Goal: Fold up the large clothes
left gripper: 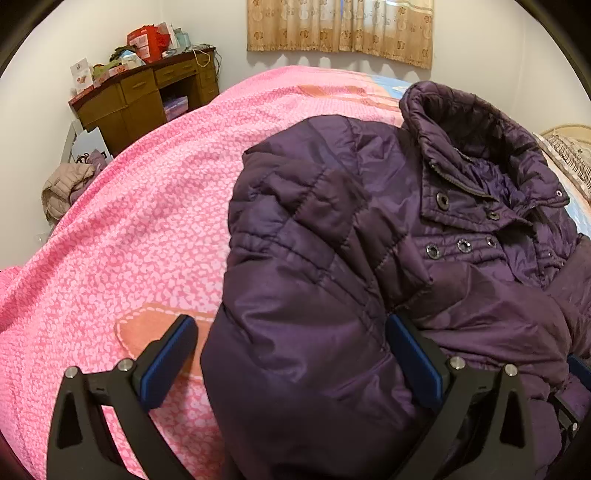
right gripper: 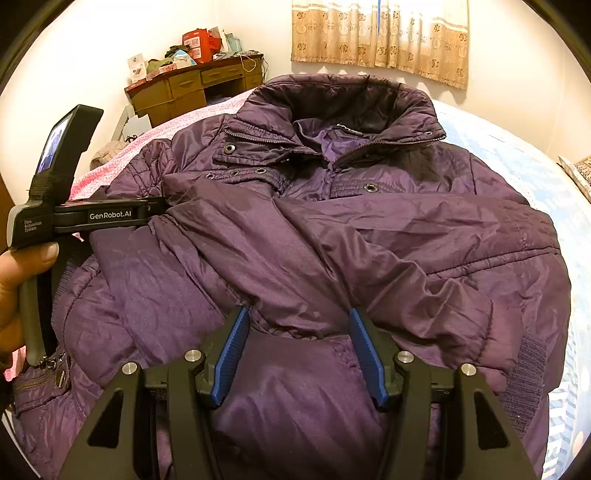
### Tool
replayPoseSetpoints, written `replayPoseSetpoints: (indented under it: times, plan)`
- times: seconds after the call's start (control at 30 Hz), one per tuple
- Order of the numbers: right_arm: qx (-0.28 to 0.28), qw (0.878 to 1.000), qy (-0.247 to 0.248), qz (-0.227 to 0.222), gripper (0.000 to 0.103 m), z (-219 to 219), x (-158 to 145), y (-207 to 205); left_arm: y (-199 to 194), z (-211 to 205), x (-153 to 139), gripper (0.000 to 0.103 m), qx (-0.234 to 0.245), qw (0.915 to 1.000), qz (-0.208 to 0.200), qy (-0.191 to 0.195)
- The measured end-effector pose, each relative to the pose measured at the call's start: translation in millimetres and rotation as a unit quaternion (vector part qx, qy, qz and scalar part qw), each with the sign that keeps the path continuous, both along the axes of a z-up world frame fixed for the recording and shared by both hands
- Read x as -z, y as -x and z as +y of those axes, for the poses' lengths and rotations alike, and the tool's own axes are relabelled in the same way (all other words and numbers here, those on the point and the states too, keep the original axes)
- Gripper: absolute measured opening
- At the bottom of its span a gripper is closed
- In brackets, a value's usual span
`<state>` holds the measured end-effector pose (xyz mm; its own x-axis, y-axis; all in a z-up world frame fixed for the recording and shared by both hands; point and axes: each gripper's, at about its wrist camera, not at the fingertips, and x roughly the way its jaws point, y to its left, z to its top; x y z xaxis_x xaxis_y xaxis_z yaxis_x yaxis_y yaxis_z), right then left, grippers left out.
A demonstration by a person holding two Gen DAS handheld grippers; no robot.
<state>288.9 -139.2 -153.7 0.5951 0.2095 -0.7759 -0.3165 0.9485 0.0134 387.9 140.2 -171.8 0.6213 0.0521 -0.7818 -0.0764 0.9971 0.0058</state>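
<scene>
A dark purple quilted jacket (left gripper: 369, 258) lies front-up on the bed, collar at the far end, both sleeves folded across its chest (right gripper: 332, 240). My left gripper (left gripper: 291, 354) is open, its blue pads wide apart astride the jacket's left shoulder and side fold, right pad against the fabric. It also shows from the side in the right wrist view (right gripper: 110, 216), held by a hand at the jacket's left edge. My right gripper (right gripper: 295, 350) is open, its pads on either side of a bulge of the jacket's lower front, not closed on it.
A pink patterned bedspread (left gripper: 129, 240) covers the bed's left part, a light blue one (right gripper: 535, 177) the right. A cluttered brown desk (left gripper: 147, 96) stands in the far left corner. A beige garment (left gripper: 62, 188) lies by the bed. Curtains (left gripper: 340, 29) hang on the far wall.
</scene>
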Motion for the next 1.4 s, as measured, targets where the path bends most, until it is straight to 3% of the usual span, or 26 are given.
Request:
replayPoseSetpoints:
  times: [0.53,0.63,0.73,0.83,0.97,1.1,1.17,1.27,1.33,1.4]
  plan:
    - [0.001,1.0,0.003,-0.008,0.058,2.8,-5.3,1.9,5.9,3.0,-7.8,0.103,-0.005,1.0,0.002,0.004]
    - [-0.004,1.0,-0.024,0.001,0.058,-12.3,-23.2,10.9,21.9,1.2,-25.8,0.103,-0.018,0.9997,-0.012,-0.012]
    - [0.022,0.998,-0.057,-0.033,0.065,-39.3,-43.2,28.4,53.9,-13.9,-53.9,0.103,0.007,0.9973,-0.071,-0.014]
    - [0.013,0.999,-0.039,0.007,0.065,-46.8,-29.5,21.8,68.5,-47.6,-59.1,0.103,0.061,0.9948,-0.079,-0.023]
    - [-0.001,1.0,0.008,0.014,0.066,-35.1,-15.2,15.6,64.5,-83.9,-25.0,0.103,0.086,0.9894,-0.047,-0.108]
    - [-0.029,0.998,0.039,0.032,0.067,-29.5,-17.1,11.5,62.2,-78.2,-26.4,0.103,0.101,0.9892,-0.033,-0.101]
    - [-0.06,0.996,0.037,0.051,0.067,-33.8,-36.0,8.6,66.4,-74.2,-39.2,0.103,0.122,0.9861,-0.038,-0.106]
    - [-0.057,0.998,0.003,0.018,0.067,-51.2,-73.8,-2.6,63.9,-59.1,-78.4,0.103,0.138,0.9865,-0.061,-0.065]
    - [-0.051,0.999,-0.008,-0.013,0.067,-63.1,-97.6,-27.1,48.8,-53.3,-99.3,0.103,0.137,0.9862,-0.08,-0.047]
    - [-0.029,0.999,0.013,-0.034,0.067,-72.8,-112.1,-71.9,22.9,-54.7,-116.6,0.103,0.138,0.9857,-0.09,-0.037]
